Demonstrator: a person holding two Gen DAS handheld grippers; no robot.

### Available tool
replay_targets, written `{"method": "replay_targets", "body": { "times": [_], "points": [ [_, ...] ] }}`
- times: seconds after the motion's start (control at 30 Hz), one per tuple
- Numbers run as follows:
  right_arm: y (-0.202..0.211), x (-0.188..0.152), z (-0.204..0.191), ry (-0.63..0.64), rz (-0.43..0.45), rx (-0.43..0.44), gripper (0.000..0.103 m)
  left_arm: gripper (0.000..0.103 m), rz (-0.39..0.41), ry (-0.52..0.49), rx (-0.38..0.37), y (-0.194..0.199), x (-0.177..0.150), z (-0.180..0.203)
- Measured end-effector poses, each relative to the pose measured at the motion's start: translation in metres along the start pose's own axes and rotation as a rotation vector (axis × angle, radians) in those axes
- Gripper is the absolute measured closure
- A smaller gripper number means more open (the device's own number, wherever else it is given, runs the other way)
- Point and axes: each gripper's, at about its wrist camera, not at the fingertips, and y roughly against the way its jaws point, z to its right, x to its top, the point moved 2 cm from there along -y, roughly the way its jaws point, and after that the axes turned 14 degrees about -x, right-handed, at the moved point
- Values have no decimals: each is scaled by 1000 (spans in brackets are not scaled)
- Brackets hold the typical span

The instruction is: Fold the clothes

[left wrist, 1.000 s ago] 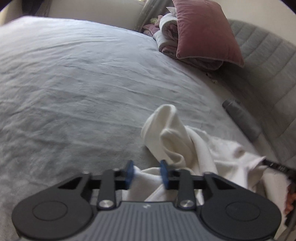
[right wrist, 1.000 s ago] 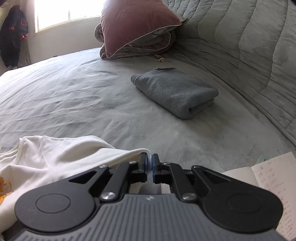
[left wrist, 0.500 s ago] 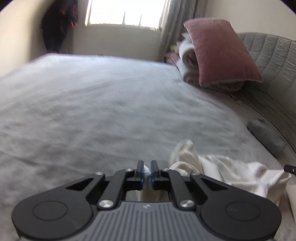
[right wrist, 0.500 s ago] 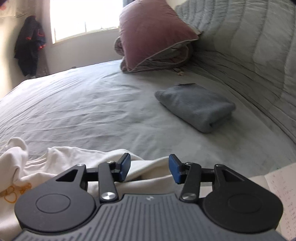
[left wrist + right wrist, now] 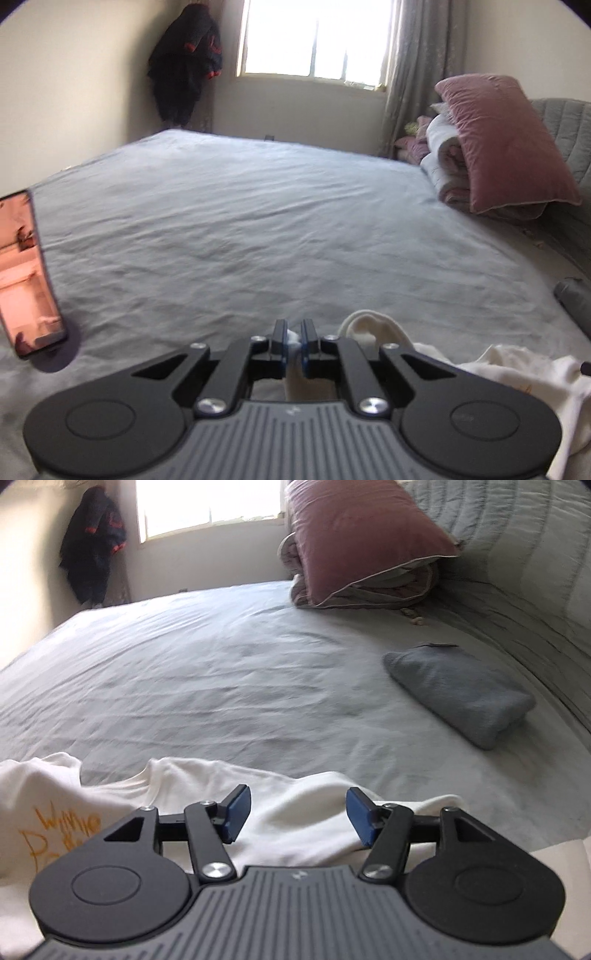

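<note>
Since a second ago the right gripper (image 5: 293,819) has let go of the white shirt (image 5: 295,825): its blue pads, then pinched together on the hem, now stand well apart and are opening further, with cloth lying below the gap but neither pad pressing on it. Meanwhile the left gripper (image 5: 293,341) has closed from a loose gap to a tight pinch on a fold of the white shirt (image 5: 295,338), a tuft of which shows between the pads, and its view has swung up from the sheet to the far wall. From that pinch the shirt trails off to the right in a crumpled heap on the grey bedsheet (image 5: 258,229); in the right wrist view it spreads along the near edge of the bed, orange lettering (image 5: 61,830) showing on its left part. A folded grey garment (image 5: 458,698) lies farther off to the right, apart from the shirt, near the quilted headboard (image 5: 535,561). A pink pillow (image 5: 358,535) leans on rolled bedding at the head of the bed. On the left, a phone (image 5: 26,273) stands propped on the sheet, screen lit. A dark jacket (image 5: 188,62) hangs beside the bright window (image 5: 314,37).
</note>
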Motion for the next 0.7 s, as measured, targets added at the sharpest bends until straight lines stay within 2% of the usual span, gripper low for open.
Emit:
{"method": "replay_targets", "body": {
  "times": [0.17, 0.3, 0.53, 0.63, 0.7],
  "points": [
    [-2, -1, -19, 51, 0, 0, 40, 96, -138, -8, -17, -3, -25, -25],
    [-8, -1, -28, 70, -10, -2, 40, 96, -249, -95, -54, -4, -46, -27],
    [-19, -1, -41, 96, -22, -15, 39, 92, -354, -237, -138, -1, -63, -19],
    [-21, 0, -44, 105, -22, -15, 39, 83, -335, -224, -146, 8, -51, -28],
    [-22, 3, -45, 112, -12, -14, 39, 68, -265, -214, -121, 18, -40, -36]
  ]
}}
